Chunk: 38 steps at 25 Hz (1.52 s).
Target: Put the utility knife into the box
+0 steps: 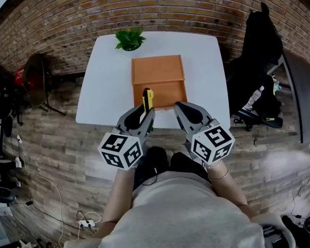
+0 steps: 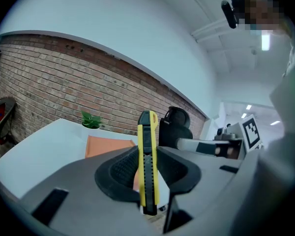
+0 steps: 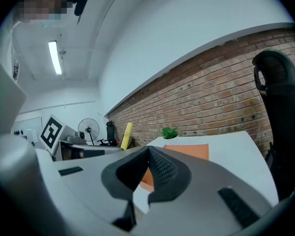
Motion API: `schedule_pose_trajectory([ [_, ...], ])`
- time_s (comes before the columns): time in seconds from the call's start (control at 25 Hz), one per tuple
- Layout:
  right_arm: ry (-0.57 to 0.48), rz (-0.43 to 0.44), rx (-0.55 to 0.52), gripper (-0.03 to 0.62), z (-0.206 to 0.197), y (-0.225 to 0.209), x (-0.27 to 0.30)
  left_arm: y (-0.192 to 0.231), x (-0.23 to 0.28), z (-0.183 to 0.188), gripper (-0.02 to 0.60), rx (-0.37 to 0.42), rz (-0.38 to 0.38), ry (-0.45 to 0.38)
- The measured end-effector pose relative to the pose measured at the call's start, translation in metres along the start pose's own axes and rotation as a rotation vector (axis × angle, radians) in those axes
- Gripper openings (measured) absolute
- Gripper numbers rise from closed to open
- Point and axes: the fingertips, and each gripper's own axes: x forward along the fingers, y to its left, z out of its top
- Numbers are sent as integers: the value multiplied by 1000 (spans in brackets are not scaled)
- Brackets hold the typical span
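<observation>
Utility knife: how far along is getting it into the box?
Done: the utility knife is picked up, clamped upright in the left claw. In hand: that claw hovers at the near table edge, the orange box ahead. Left: carry it over the box and release. The right claw is shut, empty.

Left claw (image 2: 148,173) grips upright utility knife (image 2: 148,161)

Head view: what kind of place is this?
Probably an office or lab workspace: a white table against a brick wall, a black office chair beside it, and loose cables on the floor.
</observation>
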Motion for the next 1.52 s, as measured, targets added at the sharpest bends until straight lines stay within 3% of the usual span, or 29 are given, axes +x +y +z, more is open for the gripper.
schedule_pose_trajectory([
  [0.32, -7, -58, 39, -2, 0, -16, 19, 28, 14, 0, 109, -30, -16, 32],
  [0.88, -23, -211, 109, -2, 2, -47, 32, 48, 49, 24, 109, 41, -142, 116],
  [1.08, -24, -249, 135, -2, -2, -62, 31, 54, 66, 31, 109, 114, -170, 151],
  [1.24, -9, -251, 144, -2, -11, -66, 37, 60, 80, 30, 109, 235, -172, 204],
  [1.36, 12, -243, 149, -2, -20, -69, 45, 64, 93, 21, 110, 312, -175, 255],
  [1.52, 37, -252, 172, -2, -33, -77, 49, 65, 107, -1, 110, 350, -213, 337],
])
